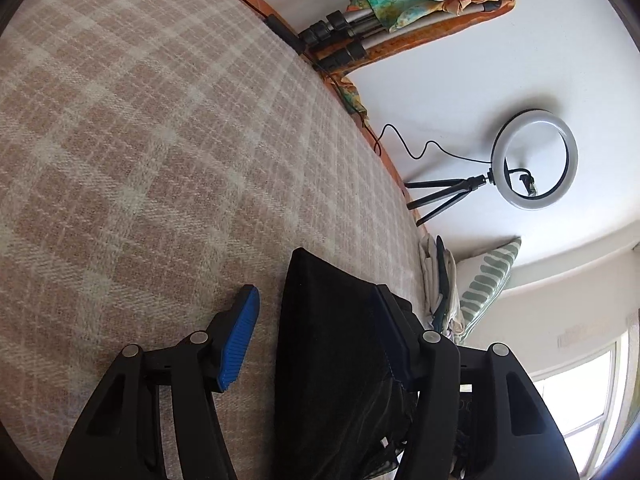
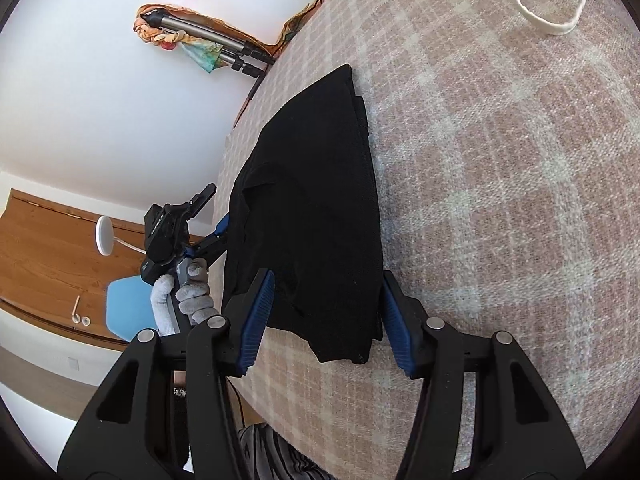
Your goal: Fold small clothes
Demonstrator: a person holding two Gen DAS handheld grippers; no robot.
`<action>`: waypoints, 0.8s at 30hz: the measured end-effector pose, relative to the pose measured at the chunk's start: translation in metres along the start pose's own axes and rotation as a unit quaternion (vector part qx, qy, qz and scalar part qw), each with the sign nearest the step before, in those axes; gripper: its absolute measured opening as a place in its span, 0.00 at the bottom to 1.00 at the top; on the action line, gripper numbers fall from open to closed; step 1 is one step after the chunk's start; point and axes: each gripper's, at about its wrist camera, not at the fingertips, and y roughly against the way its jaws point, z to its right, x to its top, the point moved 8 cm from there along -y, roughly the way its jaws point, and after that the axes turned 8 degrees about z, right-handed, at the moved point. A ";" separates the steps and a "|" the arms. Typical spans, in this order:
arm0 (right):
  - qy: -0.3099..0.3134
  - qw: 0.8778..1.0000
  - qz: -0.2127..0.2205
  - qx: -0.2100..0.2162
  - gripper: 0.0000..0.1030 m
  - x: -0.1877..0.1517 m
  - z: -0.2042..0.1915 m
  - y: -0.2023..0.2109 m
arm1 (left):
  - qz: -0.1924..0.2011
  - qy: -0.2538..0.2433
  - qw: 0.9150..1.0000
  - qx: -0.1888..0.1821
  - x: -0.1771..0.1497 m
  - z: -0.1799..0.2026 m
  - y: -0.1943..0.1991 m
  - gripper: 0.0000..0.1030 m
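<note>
Straddling the near end of the folded black garment, the right gripper is held about half open, its blue pads set to either side of the cloth with no squeeze on it to be seen. The left gripper is likewise kept about half open, one pad lying against the garment's edge and the other standing clear over the plaid blanket. The garment is laid flat on that blanket near the bed's edge, and the left gripper's handle is clasped by a grey-gloved hand.
</note>
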 end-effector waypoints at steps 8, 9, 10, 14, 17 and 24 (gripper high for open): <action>-0.008 1.000 0.003 0.004 0.54 0.004 -0.007 -0.012 | -0.022 -0.042 0.999 -0.002 -0.004 0.019 -0.024 0.56; -0.009 1.000 0.002 0.004 0.54 0.005 -0.008 -0.014 | -0.023 -0.047 0.999 0.000 -0.005 0.020 -0.026 0.55; -0.010 1.000 0.001 0.002 0.50 0.006 -0.009 -0.016 | -0.023 -0.055 0.998 0.002 -0.005 0.022 -0.028 0.53; -0.010 1.000 -0.004 -0.013 0.31 0.006 -0.008 -0.022 | -0.028 -0.091 0.995 0.029 -0.008 0.026 -0.035 0.36; 0.001 0.999 -0.008 -0.040 0.16 0.005 -0.006 -0.025 | -0.032 -0.115 0.992 0.051 -0.011 0.024 -0.038 0.02; 0.093 0.988 -0.003 -0.127 0.09 0.005 -0.023 -0.022 | 0.003 -0.192 0.979 0.070 -0.013 0.047 -0.025 0.03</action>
